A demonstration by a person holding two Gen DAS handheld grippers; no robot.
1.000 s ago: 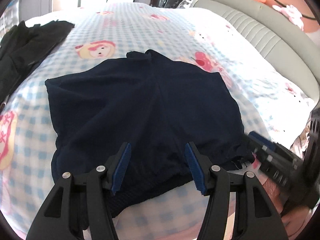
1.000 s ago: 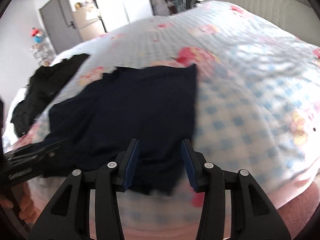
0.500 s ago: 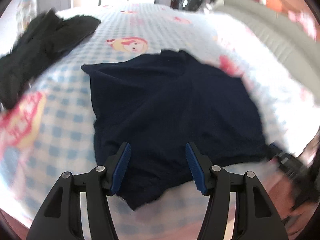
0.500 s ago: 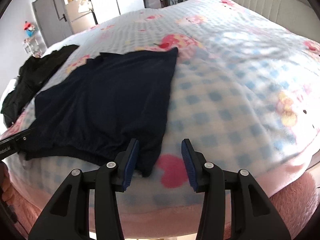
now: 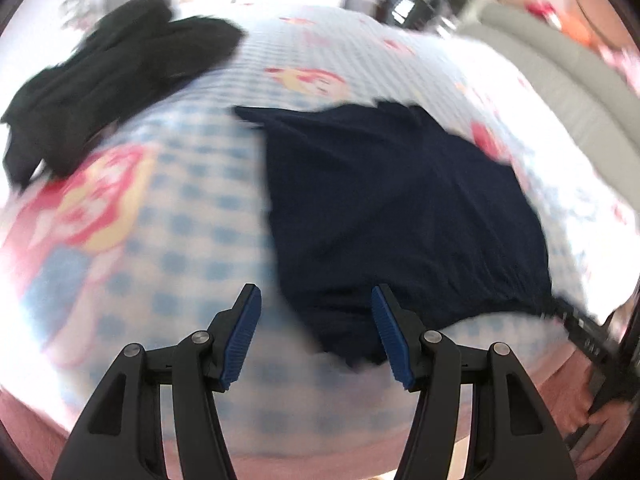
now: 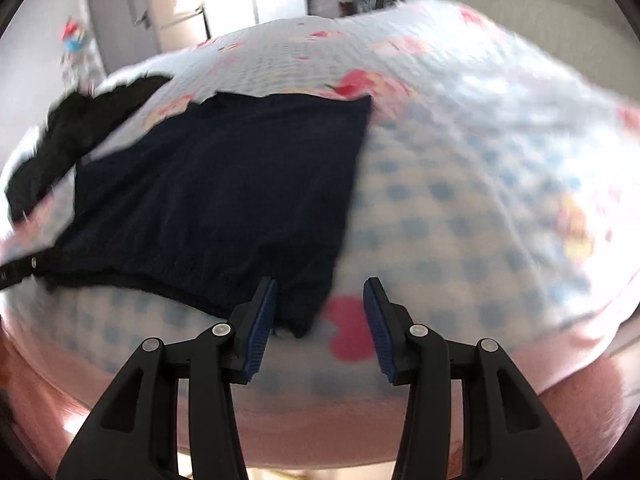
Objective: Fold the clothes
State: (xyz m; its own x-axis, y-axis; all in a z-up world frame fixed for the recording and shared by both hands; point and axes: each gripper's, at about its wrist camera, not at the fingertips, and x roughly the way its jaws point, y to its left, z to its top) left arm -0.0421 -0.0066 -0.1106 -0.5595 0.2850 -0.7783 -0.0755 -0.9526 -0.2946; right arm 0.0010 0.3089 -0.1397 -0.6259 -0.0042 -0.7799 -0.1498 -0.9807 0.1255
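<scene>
The shorts [image 5: 400, 208] lie spread flat on the bed [image 5: 168, 248], waistband at its near edge. A heap of clothes [image 5: 100, 80] lies on the bed well to their left and farther back. Each tool, left [image 5: 316, 336] and right [image 6: 320, 328], hangs before a near waistband corner.

No writing, label, brand or number can be read in either view. The blanket [image 5: 192, 208] ahead of both grippers carries only cartoon figures and blue checks, blurred by motion. The dark shorts [image 5: 400, 208] lying on it just beyond the fingertips show no legible tag or print.
</scene>
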